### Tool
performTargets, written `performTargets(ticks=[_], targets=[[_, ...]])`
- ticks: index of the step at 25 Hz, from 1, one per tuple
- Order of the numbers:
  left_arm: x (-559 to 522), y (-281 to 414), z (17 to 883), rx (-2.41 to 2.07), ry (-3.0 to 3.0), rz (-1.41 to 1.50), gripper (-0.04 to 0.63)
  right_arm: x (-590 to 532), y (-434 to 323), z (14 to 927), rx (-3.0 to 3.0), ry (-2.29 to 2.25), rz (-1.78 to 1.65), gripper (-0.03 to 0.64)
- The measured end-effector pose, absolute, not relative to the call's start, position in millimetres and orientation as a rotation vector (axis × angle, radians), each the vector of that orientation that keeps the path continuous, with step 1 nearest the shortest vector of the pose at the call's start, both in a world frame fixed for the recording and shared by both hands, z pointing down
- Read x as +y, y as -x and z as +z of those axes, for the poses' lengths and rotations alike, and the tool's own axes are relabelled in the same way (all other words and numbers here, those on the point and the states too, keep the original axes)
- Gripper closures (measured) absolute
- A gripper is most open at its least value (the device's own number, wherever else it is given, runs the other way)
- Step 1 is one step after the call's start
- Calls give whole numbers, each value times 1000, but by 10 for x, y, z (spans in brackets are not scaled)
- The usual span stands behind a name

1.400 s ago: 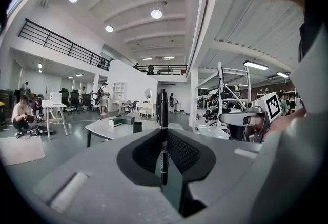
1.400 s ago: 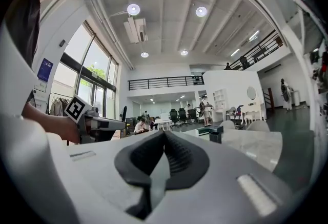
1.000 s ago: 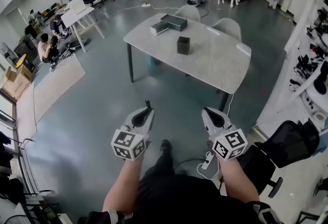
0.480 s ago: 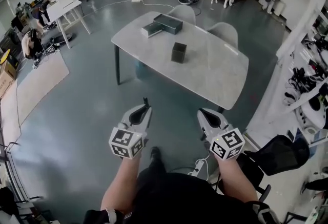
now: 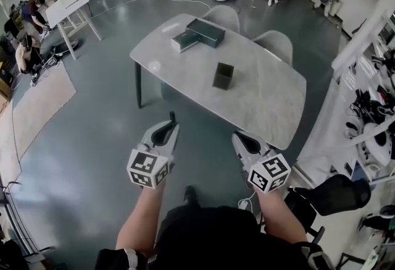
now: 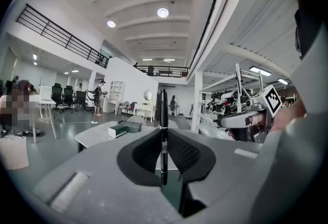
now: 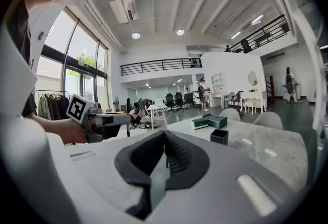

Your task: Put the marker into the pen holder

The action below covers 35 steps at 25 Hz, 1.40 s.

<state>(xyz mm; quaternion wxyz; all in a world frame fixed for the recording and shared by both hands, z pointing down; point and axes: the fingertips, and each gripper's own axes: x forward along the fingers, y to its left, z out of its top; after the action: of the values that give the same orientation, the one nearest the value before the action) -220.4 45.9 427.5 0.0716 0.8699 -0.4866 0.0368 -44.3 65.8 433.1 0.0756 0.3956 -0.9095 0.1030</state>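
- The left gripper (image 6: 163, 161) pinched the marker (image 6: 163, 128) between its pads. The marker stood upright, with its upper end rising well above the jaws and its lower end showing in the gap beneath them.
- The right gripper (image 7: 163, 152) had its jaws pressed together on nothing.
- Both grippers were held out in front of the person over bare floor, short of the near edge of the table (image 5: 271, 99).
- The pen holder (image 5: 223, 75), a dark square open-topped box, stood near the middle of the table. It was well apart from the green boxes (image 5: 199, 34) at the far end.
- The task looked barely begun: the marker was in hand but well away from the holder.
- The grip took only a short stretch of a long, thin barrel, so a jolt during the carry could make the marker swivel or slide down through the pads.
- The holder looked light and nothing steadied it. If the marker came in tilted or off-centre, it could catch the rim and push the holder along or tip it over.
- If the jaws let go too high above the mouth, the marker might bounce out and roll across the smooth tabletop.
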Motion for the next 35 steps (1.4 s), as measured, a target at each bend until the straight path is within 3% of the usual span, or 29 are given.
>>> performTargets(ticks=[16, 35], targets=[[-35, 2462, 4336, -1441, -2575, 24, 552, 8, 928, 4261, -2760, -1121, 305, 614], [-2312, 1154, 4605, -1404, -2556, 228, 552, -2290, -47, 4576, -2815, -995, 447, 614]])
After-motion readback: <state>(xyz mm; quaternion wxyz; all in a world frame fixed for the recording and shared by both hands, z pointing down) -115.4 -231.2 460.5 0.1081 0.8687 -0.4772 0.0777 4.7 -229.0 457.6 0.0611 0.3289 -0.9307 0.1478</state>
